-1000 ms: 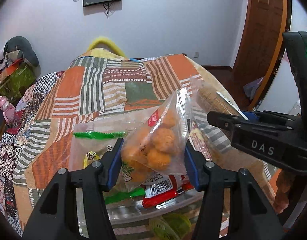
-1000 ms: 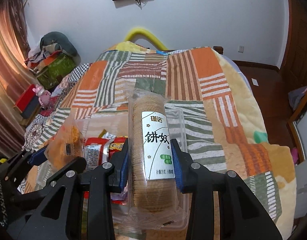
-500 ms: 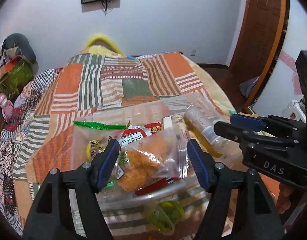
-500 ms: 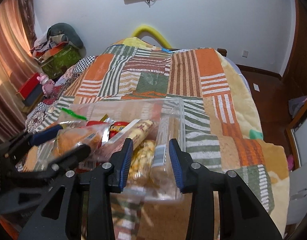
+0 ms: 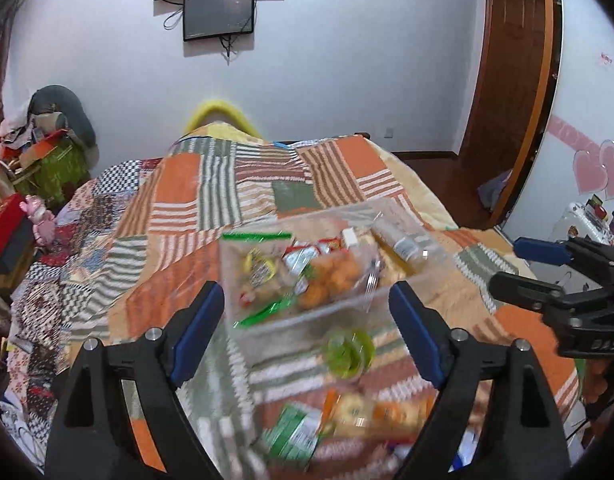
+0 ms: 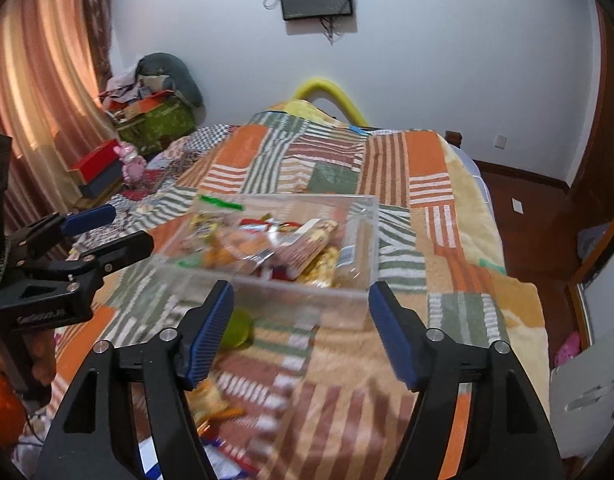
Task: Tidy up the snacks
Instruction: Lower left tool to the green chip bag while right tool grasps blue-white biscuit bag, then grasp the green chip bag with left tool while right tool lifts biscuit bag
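My left gripper point(image 5: 307, 330) spread wide and empty, my right gripper point(image 6: 301, 330) likewise, both above the patchwork blanket point(image 6: 427, 168), clear plastic bin point(image 6: 359, 236) ahead holding the orange snack bag point(image 5: 333, 274) and biscuit sleeve point(image 5: 405, 242), green packet point(image 5: 349, 350) lying just before the bin

Lighting: even, soft indoor light; you get a bright white wall point(image 5: 347, 80) and warm glow through the curtain point(image 6: 39, 92) at the upper left of the right wrist view.
Shadows: faint.
Blur: motion smear across the lower centre of both views; the loose snack packets point(image 5: 347, 412) near you are unreadable, and the clear box point(image 6: 307, 292) is soft-edged.
Distortion: strong fisheye curvature, dark vignette in every corner.
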Demonstrator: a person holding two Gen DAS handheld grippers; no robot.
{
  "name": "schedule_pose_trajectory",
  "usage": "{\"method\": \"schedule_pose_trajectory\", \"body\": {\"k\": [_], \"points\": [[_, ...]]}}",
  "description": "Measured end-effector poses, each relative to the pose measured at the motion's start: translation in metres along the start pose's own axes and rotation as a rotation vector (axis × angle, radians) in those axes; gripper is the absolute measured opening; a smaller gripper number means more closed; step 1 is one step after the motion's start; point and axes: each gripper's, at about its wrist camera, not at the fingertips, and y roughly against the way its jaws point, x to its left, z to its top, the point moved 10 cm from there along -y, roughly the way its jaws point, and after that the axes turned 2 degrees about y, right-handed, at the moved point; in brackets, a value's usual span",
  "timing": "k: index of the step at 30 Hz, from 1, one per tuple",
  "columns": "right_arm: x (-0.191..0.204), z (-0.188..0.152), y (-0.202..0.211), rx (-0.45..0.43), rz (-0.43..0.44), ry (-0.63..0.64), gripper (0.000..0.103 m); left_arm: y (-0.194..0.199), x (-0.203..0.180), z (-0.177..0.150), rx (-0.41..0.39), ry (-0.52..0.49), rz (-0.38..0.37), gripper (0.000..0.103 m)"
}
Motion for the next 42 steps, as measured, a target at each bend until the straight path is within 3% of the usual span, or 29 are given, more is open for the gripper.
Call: {"method": "schedule_pose_trajectory", "body": {"k": [8, 13, 18, 22, 34, 42], "points": [[0.048, -0.043, -0.002, 0.054, 0.047, 0.039, 0.084, 0.026, 0.025, -0.061, 0.059, 0.014, 0.036, 0.087], [0.070, -0.071, -0.019, 0.121, 0.076, 0.053, 0.085, 0.029, 0.034, -0.100, 0.105, 0.006, 0.062, 0.088], [0.082, -0.100, -0.038, 0.210, 0.100, 0.039, 0.084, 0.024, 0.034, -0.127, 0.154, 0.046, 0.032, 0.087], [0.081, -0.122, -0.040, 0.250, 0.073, 0.070, 0.084, 0.016, 0.030, -0.141, 0.183, 0.041, 0.022, 0.087], [0.020, -0.130, -0.038, 0.285, -0.013, -0.010, 0.084, -0.033, 0.026, -0.146, 0.227, -0.009, 0.040, 0.087], [0.038, -0.117, -0.051, 0.277, 0.011, 0.070, 0.085, -0.068, 0.031, -0.152, 0.272, 0.009, 0.006, 0.086]]}}
